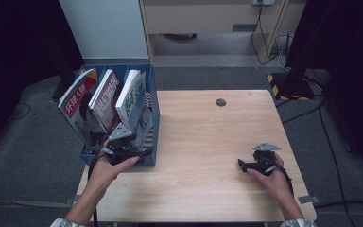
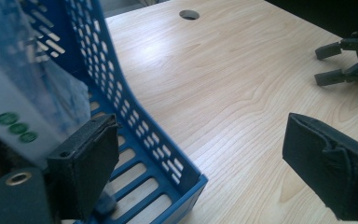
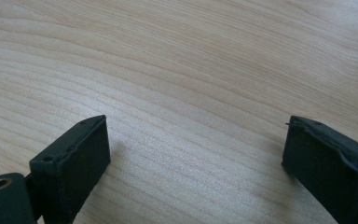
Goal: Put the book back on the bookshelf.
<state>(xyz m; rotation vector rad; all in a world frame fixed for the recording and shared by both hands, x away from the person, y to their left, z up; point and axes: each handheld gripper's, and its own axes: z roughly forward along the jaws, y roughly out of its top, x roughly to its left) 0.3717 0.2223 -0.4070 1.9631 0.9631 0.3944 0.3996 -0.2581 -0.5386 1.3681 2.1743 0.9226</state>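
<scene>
Matte black foam-faced fingers of the left gripper (image 2: 205, 168) stand wide apart, straddling the perforated blue plastic rack (image 2: 140, 135) wall at the pale woodgrain surface's (image 1: 208, 137) left edge, gripping nothing. The right gripper (image 3: 196, 163) hovers spread, empty.

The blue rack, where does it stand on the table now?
In the high view the blue rack stands at the table's left edge, holding three books, with the left gripper at its near end.
</scene>
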